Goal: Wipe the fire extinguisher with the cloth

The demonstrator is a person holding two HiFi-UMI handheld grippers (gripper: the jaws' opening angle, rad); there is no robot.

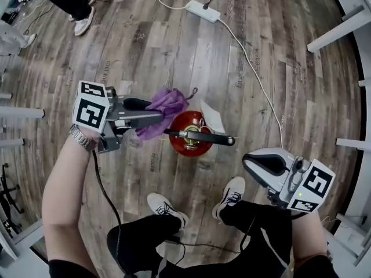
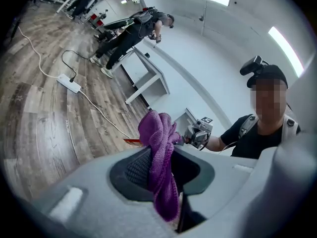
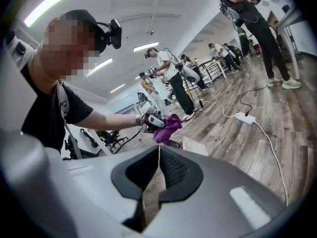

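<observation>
Bare floor (image 1: 145, 51) rings fire extinguisher (image 1: 189, 136); 2 shoes (image 1: 165, 208) near side; cable (image 1: 255, 74) right.

**plank_watcher:** anyone else clock the colours here? the cloth (image 1: 168, 110) is bright purple; the fire extinguisher (image 1: 186, 145) is red, with a black handle (image 1: 217, 138) and a brassy valve (image 1: 191, 135); there's a white tag (image 1: 213, 117) too

**greyshell99:** yep; the floor (image 1: 174, 51) is grey-brown wood-grain planks, kinda streaky; the power strip (image 1: 203, 10) and its cable (image 1: 255, 74) are white; the marker cubes (image 1: 91, 106) are white with black square patterns; the left gripper (image 2: 163, 167) and right gripper (image 3: 158, 157) have pale grey shells; the fingers (image 2: 137, 166) are black and ribbed; shoes (image 1: 165, 206) white with black laces; trousers (image 1: 139, 242) black
</observation>
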